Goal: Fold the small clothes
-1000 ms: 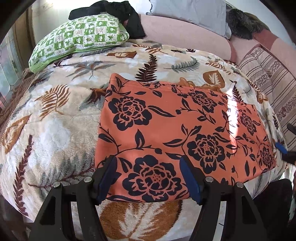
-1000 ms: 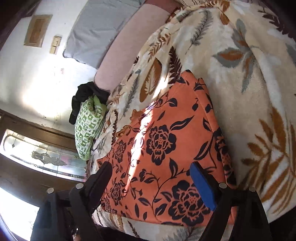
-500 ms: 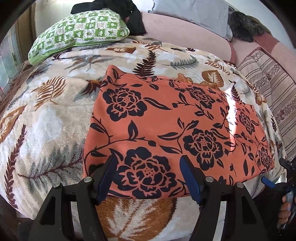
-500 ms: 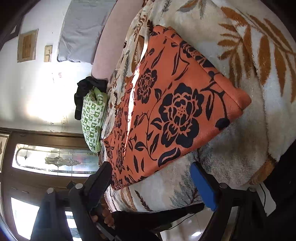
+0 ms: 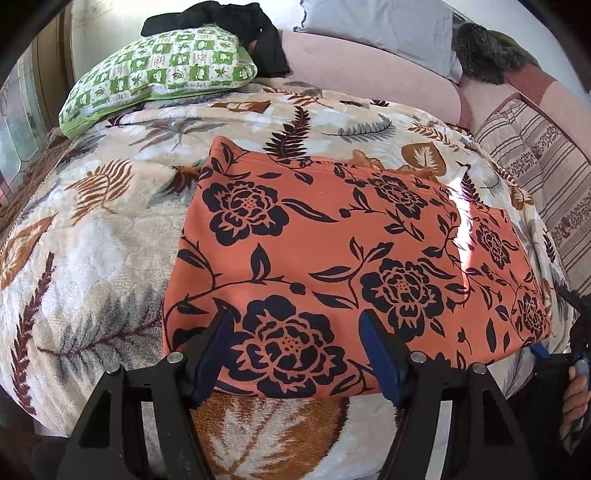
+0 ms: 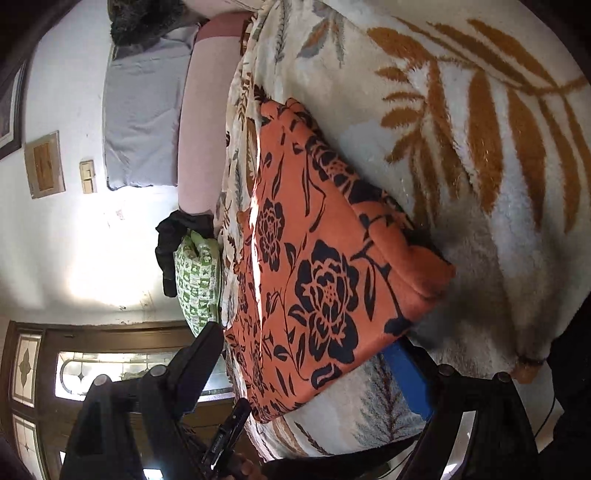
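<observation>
the left tool (image 5: 295, 354) is hovering with jaws apart over the near edge of the orange floral garment (image 5: 343, 258); the right tool (image 6: 310, 373) is gaping beside its corner. the garment is lying flat on the leaf-patterned blanket (image 5: 92, 258).

a lived-in room of a home is shown. a bed or wide couch is covered by a plush leaf-patterned blanket (image 5: 92, 258), and a green-and-white checked pillow (image 5: 166, 70) is laid at its far end with a black garment (image 5: 236, 22) draped behind it. a grey cushion (image 5: 380, 26) is propped on a pink upholstered backrest (image 5: 369, 77). a striped quilt (image 5: 535, 166) is seen alongside. a wooden door with leaded glass panes (image 6: 26, 369) and wall switches (image 6: 88, 176) are set in a white plastered wall.
</observation>
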